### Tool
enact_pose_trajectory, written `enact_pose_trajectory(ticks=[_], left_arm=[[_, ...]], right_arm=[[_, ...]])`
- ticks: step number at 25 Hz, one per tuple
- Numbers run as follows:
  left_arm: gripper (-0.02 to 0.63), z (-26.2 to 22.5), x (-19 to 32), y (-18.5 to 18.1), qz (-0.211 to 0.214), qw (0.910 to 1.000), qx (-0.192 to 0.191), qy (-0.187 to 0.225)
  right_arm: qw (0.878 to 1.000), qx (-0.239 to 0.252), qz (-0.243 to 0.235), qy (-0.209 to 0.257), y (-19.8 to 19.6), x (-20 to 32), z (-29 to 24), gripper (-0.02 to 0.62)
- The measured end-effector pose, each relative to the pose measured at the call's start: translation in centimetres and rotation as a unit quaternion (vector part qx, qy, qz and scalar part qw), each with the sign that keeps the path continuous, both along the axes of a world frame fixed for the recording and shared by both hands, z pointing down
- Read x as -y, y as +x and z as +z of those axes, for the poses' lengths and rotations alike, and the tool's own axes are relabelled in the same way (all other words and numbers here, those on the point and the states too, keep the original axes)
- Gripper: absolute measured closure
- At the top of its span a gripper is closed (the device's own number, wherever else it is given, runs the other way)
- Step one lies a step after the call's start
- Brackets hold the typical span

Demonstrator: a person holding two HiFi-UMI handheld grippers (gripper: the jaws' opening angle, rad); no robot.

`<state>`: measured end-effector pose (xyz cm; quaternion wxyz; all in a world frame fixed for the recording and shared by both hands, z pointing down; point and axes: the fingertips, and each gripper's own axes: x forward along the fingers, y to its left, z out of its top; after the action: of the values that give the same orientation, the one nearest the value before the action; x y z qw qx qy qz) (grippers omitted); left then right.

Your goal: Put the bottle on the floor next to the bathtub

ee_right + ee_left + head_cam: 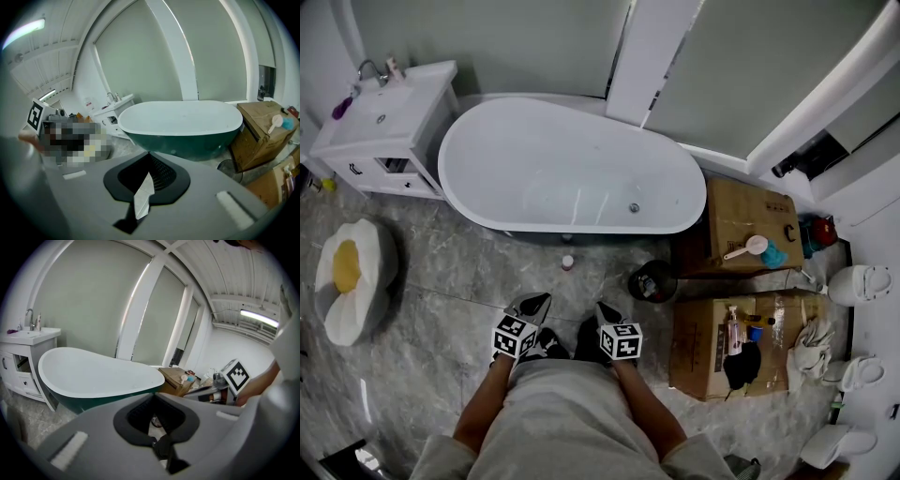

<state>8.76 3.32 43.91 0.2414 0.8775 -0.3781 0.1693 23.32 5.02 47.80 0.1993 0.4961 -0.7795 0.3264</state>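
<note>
Grey marbled floor [441,309] spreads beneath me, with the white bathtub [572,169] lying across the far side and a white vanity [394,122] standing at its left end. To the right, two cardboard boxes [750,220] sit side by side with odds and ends on top, and a small black bin [652,281] stands on the floor near them. An egg-shaped cushion [352,277] lies off to the left.

The bottle [568,263] stands upright on the floor just beside the tub's near wall — small, with a reddish top, and apart from both my tools.

I hold my left gripper [536,303] low in front of my knees, its jaws closed together with nothing between them. My right gripper [606,311] sits just beside it, jaws likewise pressed together and empty — in its own view I see only the tub's dark green underside past the tips. Both point toward the tub, tilted down.
</note>
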Motion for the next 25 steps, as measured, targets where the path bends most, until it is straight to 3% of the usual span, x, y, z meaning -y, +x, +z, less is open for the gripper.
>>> enact_pose_trajectory(ticks=[25], left_arm=[[0.548,-0.27,-0.1,-0.57,-0.003,1.0,-0.007,0.005]], right_arm=[[1.0,-0.008,-0.002,0.004,-0.47,-0.28,-0.05,0.593]])
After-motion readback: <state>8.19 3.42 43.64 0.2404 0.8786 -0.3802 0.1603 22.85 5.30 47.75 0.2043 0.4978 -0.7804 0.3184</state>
